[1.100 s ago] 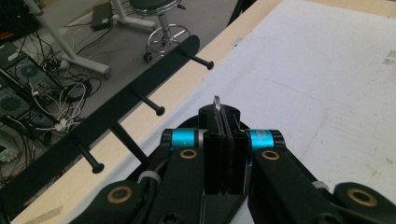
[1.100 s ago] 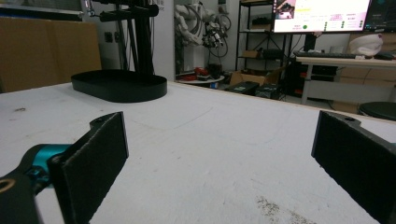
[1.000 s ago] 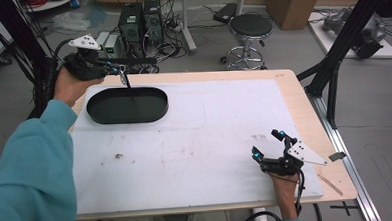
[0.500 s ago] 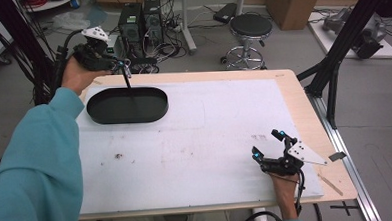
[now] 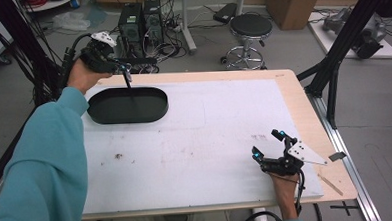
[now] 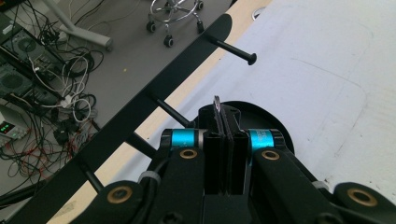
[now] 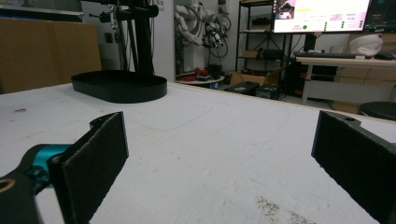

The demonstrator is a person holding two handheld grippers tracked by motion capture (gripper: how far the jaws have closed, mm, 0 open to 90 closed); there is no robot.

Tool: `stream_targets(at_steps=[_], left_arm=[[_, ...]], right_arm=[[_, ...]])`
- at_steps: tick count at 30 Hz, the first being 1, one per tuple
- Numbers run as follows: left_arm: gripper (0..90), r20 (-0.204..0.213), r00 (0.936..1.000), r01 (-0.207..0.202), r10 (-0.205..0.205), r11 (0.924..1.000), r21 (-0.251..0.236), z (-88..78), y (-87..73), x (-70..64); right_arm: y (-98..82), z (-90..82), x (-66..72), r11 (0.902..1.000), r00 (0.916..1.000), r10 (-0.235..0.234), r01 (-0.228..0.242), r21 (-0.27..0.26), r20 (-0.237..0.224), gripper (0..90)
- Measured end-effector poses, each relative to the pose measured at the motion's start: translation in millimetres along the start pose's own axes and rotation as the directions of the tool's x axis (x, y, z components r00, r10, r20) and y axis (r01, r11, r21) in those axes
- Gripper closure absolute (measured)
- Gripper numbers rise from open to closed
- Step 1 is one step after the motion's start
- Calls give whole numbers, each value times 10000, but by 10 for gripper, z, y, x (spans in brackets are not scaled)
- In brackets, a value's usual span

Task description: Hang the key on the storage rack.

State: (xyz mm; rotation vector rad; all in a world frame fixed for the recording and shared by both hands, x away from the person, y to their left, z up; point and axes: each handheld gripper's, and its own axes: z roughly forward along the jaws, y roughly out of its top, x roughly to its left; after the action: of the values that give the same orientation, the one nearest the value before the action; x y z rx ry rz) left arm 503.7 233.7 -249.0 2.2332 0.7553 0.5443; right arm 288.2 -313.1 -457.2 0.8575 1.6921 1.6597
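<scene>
A black stand has an oval base (image 5: 109,112), a thin upright post (image 5: 129,86) and a crossbar (image 6: 140,107) with several pegs (image 6: 236,50). It stands at the far left of the table. My left gripper (image 5: 123,68) is up at the crossbar, above the base's far edge. Its jaws (image 6: 223,114) are shut on a small thin metal loop (image 6: 216,101) that sticks out past the tips, just short of a peg. My right gripper (image 5: 268,146) rests near the front right edge, open and holding nothing. In the right gripper view its pads (image 7: 100,154) stand wide apart, and the stand's base (image 7: 119,86) lies far off.
A white mat (image 5: 210,140) covers the wooden table (image 5: 303,101). Beyond the far edge are computer cases (image 5: 140,18), cables and a black stool (image 5: 250,25). A black frame leg (image 5: 332,69) rises at the right edge. A speck of debris (image 5: 118,155) lies on the mat.
My left hand has moved right and away from me, bringing its gripper up to the stand's crossbar. The right gripper has stayed in place.
</scene>
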Motion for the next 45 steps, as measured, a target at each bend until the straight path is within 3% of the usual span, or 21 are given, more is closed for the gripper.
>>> stream_targets(at_steps=[24,45], left_arm=[[882,-295,9994,213,-205,9994,273,116,-80,133],[879,-768,9967,257,-265,9996,-111,199,-77,180]], right_arm=[[1,1,-2,10000,10000,7,-7,11,-8,30],[2,0,2,10000,10000,34,-34,63,-22,30]])
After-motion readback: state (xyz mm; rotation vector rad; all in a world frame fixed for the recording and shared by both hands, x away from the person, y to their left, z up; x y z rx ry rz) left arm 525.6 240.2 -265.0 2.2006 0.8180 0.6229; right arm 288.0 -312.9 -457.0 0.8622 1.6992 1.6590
